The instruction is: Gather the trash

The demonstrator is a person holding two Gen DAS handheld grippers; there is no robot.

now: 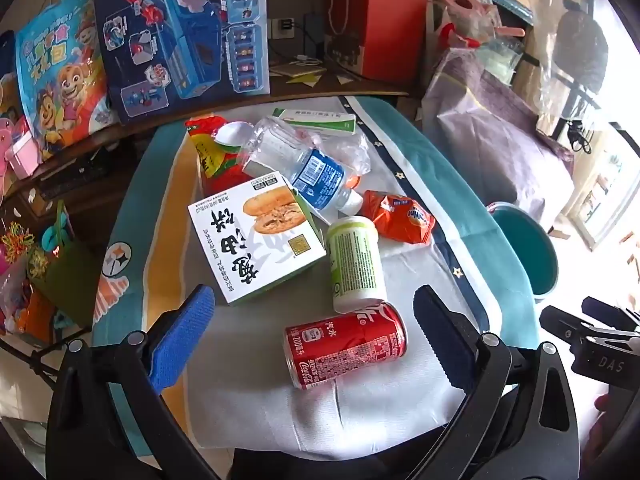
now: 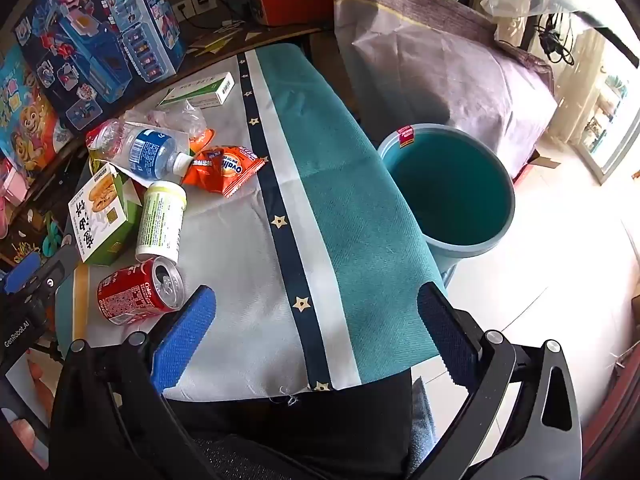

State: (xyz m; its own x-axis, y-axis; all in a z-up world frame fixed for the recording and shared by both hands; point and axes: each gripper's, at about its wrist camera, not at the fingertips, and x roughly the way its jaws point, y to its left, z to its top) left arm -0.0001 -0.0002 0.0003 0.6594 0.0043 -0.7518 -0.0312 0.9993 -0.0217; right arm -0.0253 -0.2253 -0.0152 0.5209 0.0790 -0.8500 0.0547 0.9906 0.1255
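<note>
Two grippers hang over the worktop [image 2: 352, 216], both tipped steeply downward with nothing between their fingers. From its own camera, the left gripper [image 1: 316, 340] has its jaws spread wide above a red cola can [image 1: 346, 346] lying on its side, the can not touched by either pad. At twelve o'clock from the can lies a green-and-white bottle [image 1: 356, 264]; a sandwich box [image 1: 256, 240] sits at ten o'clock, a crushed water bottle [image 1: 316, 172] beyond it, and an orange snack packet [image 1: 400, 216] at one o'clock. The right gripper [image 2: 316, 340] also stands wide open, over bare cloth at the worktop's near edge, the trash well off at ten o'clock. A teal bin [image 2: 448, 188] stands on the floor at one o'clock, just beside the worktop.
</note>
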